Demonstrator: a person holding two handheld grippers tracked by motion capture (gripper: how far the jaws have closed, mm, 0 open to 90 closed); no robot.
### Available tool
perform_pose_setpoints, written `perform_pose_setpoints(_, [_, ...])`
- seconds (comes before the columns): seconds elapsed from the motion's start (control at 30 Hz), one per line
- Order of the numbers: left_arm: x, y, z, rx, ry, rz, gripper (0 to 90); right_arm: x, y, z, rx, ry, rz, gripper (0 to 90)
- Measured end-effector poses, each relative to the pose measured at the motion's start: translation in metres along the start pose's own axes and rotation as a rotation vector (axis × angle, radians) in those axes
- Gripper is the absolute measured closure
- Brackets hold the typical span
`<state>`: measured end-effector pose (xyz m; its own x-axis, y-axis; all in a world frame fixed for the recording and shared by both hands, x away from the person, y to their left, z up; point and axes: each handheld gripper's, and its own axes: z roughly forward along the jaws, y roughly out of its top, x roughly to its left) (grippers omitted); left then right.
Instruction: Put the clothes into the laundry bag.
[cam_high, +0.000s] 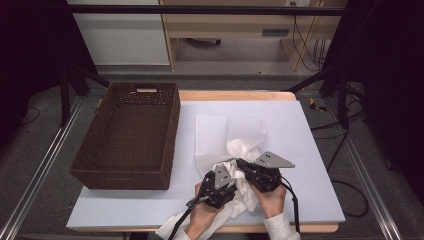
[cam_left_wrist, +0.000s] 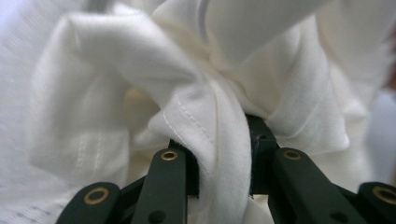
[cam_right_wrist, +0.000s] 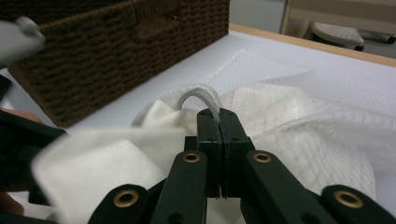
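Soft white knit cloth (cam_left_wrist: 196, 102), rough dark woven wicker basket (cam_high: 125, 135), matt black plastic jaws

White garment (cam_high: 235, 150), crumpled at near table edge, far part flat, beside wicker basket (cam_high: 127, 135)

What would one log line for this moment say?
left gripper: shut on cloth | right gripper: shut on cloth | basket: empty

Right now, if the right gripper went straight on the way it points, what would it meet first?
The right gripper, shut on the white cloth, points toward the wicker basket. Bunched cloth lies directly ahead first; beyond it probably the basket's side wall, though depth is unclear.
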<state>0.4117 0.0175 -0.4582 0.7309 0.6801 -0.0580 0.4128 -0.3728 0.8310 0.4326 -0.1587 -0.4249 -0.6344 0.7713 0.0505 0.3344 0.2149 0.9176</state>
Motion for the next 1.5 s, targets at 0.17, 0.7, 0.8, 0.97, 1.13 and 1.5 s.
perform_pose_setpoints(0.17, [-0.007, 0.020, -0.023, -0.084, 0.004, 0.027, 74.2, 0.004, 0.009, -0.012, -0.053, 0.033, 0.012, 89.6])
perform_pose_setpoints(0.7, [0.023, 0.026, 0.043, 0.006, 0.056, -0.007, 70.7, 0.002, 0.010, -0.014, -0.052, 0.027, 0.005, 89.5])
perform_pose_setpoints(0.8, [0.029, 0.018, 0.026, -0.031, -0.033, -0.030, 62.1, 0.000, 0.009, -0.014, -0.049, 0.011, 0.005, 89.5])
perform_pose_setpoints(0.97, [0.034, 0.010, -0.018, -0.096, -0.044, -0.023, 30.8, -0.004, 0.006, -0.011, -0.038, -0.005, 0.019, 89.4])
perform_pose_setpoints(1.13, [0.042, 0.015, -0.033, -0.115, 0.062, 0.034, 24.9, -0.003, 0.006, -0.009, -0.034, -0.006, 0.010, 89.3])
perform_pose_setpoints(1.5, [0.036, 0.016, -0.013, -0.088, 0.025, 0.031, 55.1, -0.004, 0.006, -0.008, -0.038, -0.017, 0.010, 89.4])
